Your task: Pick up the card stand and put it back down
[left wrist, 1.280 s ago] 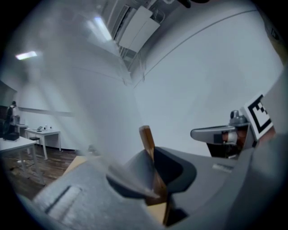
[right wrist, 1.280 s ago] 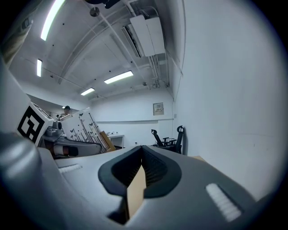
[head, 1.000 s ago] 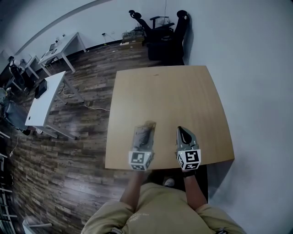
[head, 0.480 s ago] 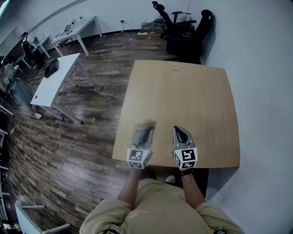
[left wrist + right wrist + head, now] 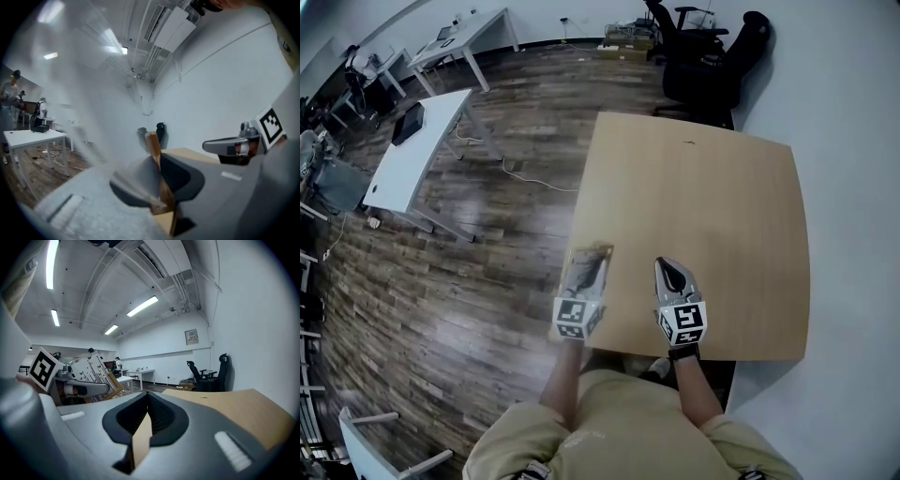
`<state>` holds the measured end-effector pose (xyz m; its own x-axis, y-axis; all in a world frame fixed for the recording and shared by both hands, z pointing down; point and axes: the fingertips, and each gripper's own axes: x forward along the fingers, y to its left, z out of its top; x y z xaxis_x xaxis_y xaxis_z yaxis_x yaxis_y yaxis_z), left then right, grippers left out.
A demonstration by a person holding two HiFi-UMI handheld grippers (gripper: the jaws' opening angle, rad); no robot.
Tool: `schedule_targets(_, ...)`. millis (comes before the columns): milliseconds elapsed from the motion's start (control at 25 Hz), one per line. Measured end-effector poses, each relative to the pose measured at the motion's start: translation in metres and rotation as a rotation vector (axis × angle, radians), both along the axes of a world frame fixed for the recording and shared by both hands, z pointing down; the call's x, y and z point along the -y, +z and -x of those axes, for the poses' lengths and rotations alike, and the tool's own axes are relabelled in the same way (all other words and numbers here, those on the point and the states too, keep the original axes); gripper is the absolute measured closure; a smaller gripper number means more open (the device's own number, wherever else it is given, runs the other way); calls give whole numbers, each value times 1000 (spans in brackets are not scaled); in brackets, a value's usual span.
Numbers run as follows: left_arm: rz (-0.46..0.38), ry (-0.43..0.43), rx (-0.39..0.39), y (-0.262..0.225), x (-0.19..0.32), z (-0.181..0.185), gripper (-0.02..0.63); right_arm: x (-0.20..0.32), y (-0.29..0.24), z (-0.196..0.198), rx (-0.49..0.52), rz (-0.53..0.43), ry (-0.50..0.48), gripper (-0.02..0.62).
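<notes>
Card stand over table edge, right gripper beside it, chairs behind

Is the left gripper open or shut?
Shut. The fingers of the left gripper clamp the card stand by its wooden part.

No readable text is showing anywhere. Left marker cube and right marker cube are carrying only black-and-white square patterns, no letters or digits. Wall plaque, at 1 o'clock in the right gripper view, is coming out too small to read. White card at 9 o'clock is showing dark printed marks, nothing legible.
</notes>
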<state>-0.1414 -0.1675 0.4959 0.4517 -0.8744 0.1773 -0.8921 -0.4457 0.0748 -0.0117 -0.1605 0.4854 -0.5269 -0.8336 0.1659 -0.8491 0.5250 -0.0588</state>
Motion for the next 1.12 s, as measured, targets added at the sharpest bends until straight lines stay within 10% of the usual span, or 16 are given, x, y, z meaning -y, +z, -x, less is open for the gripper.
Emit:
schedule_targets(400, 59, 88, 57, 54, 119, 65, 546, 95, 65, 49, -19, 118, -4, 589)
schedule_targets(1120, 97, 768, 360, 189, 313, 27, 554, 224, 162, 102, -65, 210, -101, 589)
